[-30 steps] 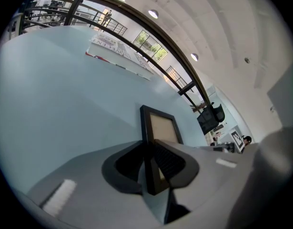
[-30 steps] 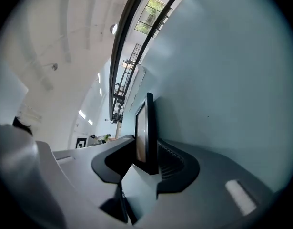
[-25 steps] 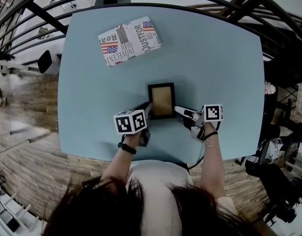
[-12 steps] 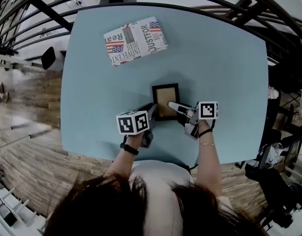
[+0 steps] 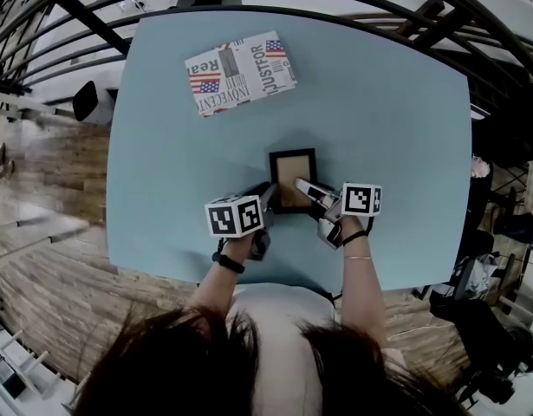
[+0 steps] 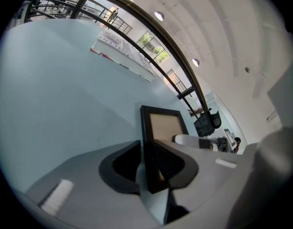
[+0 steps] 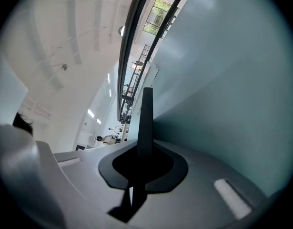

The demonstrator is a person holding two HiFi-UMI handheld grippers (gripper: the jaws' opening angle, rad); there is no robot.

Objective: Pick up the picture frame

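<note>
"Where's the black-rimmed rectangular picture frame (image 5: 293, 180)?"

"Mid pale blue worktop (image 5: 379, 102). The left claw (image 6: 147, 163) is clenched on its left rim, and the right claw (image 7: 143, 163) is closing on the right rim."

"Then I'd raise both together, level, so it can't twist."

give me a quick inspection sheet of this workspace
surface: blue table, two things on it
job's things: picture frame near the front edge, between both claws
clutter: printed box at the far left, apart from the frame
grippers: left claw shut on the frame's left edge; right claw closing, with the frame's right edge between its jaws
cables: nothing seen
surroundings: black railing behind the table, wooden floor to the left
</note>
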